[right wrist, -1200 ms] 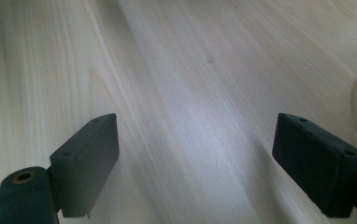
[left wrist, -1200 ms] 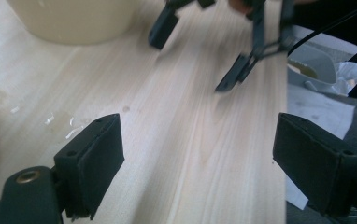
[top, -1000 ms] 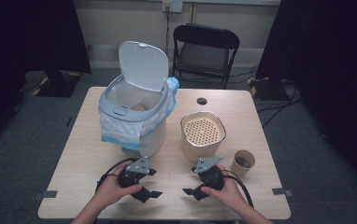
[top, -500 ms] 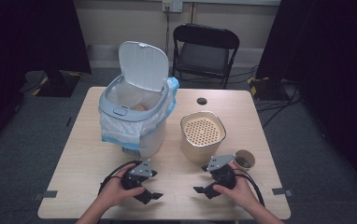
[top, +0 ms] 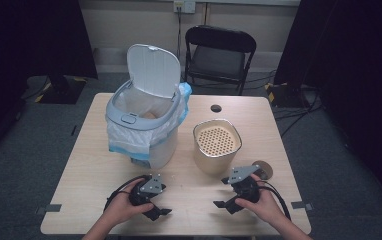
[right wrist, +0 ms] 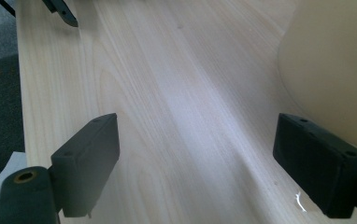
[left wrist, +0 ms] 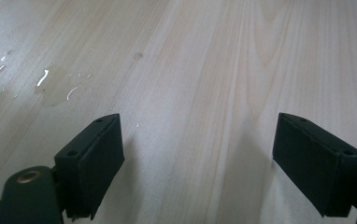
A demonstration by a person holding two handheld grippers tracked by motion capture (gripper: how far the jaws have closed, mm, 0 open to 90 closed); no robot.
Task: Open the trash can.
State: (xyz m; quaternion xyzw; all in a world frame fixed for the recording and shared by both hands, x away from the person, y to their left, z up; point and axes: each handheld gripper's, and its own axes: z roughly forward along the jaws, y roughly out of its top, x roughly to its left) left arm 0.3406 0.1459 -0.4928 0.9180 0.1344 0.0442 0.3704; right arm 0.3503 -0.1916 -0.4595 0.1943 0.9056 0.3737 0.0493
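High view: left gripper (top: 155, 200) and right gripper (top: 224, 192) sat low over the near tabletop (top: 194, 220), both empty. The canister (top: 217, 145) stood just beyond the right gripper, a small cup (top: 264, 167) just beside that gripper and the open bin (top: 144, 130) further back on the left. Left gripper view: fingers (left wrist: 97, 154) were wide with nothing between, over bare wood with a wet patch (left wrist: 50, 88) ahead. Risk: dragging through it could slick the pads and let a grip slip. Right gripper view: fingers (right wrist: 90, 158) were wide and empty, the canister wall close by one of them. Risk: a careless swing could shove or tip the canister, or knock the cup off the edge.
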